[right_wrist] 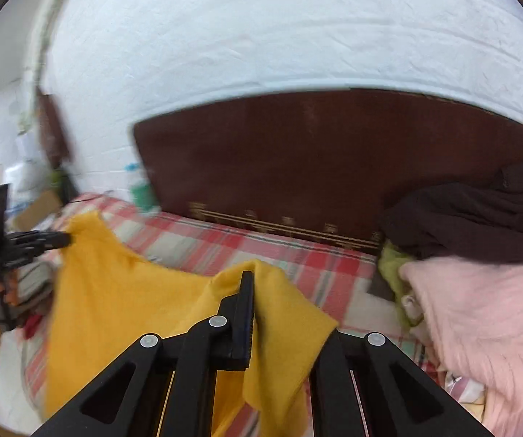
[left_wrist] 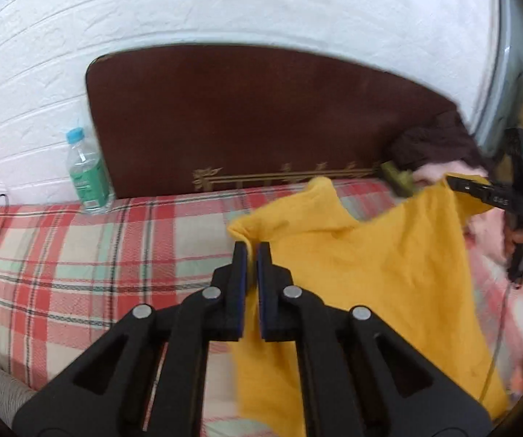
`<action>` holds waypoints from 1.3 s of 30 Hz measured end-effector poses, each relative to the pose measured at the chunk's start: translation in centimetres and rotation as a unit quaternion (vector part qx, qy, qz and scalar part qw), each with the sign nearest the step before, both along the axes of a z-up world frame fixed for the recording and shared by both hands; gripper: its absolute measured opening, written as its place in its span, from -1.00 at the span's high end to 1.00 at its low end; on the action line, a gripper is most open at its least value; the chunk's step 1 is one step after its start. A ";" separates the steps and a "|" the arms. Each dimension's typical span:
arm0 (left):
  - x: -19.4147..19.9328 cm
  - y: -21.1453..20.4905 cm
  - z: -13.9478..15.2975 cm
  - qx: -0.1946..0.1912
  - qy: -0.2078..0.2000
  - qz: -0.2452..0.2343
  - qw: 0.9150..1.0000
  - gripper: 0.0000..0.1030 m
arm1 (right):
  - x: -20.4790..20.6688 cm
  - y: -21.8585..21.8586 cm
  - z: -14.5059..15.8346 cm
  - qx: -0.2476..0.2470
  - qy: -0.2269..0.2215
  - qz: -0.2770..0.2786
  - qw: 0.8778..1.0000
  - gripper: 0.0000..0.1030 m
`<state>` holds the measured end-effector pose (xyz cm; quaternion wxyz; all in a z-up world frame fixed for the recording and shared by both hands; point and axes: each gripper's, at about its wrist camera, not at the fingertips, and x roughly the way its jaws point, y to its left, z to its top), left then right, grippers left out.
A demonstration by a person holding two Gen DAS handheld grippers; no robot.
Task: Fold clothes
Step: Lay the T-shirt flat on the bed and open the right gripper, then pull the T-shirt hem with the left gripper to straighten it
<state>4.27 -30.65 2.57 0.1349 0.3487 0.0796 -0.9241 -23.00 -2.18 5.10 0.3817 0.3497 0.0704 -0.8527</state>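
Both tongs clamped down on the yellow garment [left_wrist: 370, 255], one top corner each: left gripper [left_wrist: 252, 255] pinching an edge of cloth between its closed pads, right gripper [right_wrist: 252, 291] shut with yellow fabric draped right over its right finger, so only the left one visible from its own camera. Cloth stretched between the two, sagging in the middle, lower part hanging down towards the plaid bedspread [left_wrist: 61, 255] underneath. Looks like the lift-and-spread bit before an actual fold, so early days on the task. To do this well: keep both pinches tight, pull the corners apart just enough to take the sag out of the top edge, not so hard that it slips from the pads. Worth keeping both tongs level with each other so the hem hangs straight, then lowering onto the open plaid patch ahead of the left tongs rather than drifting right. Heap of pink clothing [right_wrist: 479, 309] and a dark garment [right_wrist: 479, 211] just to the right of the right tongs, easy to snag. Water bottle [left_wrist: 88, 174] well off to the left of the left tongs, against the dark headboard [left_wrist: 261, 116], probably not a worry. Frames blurry, so exact grip depth hard to tell.
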 end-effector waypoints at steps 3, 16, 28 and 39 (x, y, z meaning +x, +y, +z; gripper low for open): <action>-1.0 -1.3 -4.6 0.058 -0.046 0.019 0.997 0.90 | -1.9 -1.3 -5.3 0.056 -0.044 -0.026 0.997 0.80; 10.9 2.6 -10.2 0.289 -0.011 -0.047 0.956 -0.42 | 3.1 6.4 -7.3 -0.031 -0.098 -0.061 0.993 -0.23; 3.6 0.1 -13.0 0.334 0.024 0.023 0.942 0.82 | 13.0 7.7 -8.5 -0.093 -0.152 -0.027 0.984 -0.35; 2.1 -6.8 -8.7 0.288 0.007 0.054 0.956 0.31 | 17.2 8.4 -8.2 -0.057 -0.134 -0.019 0.989 -0.36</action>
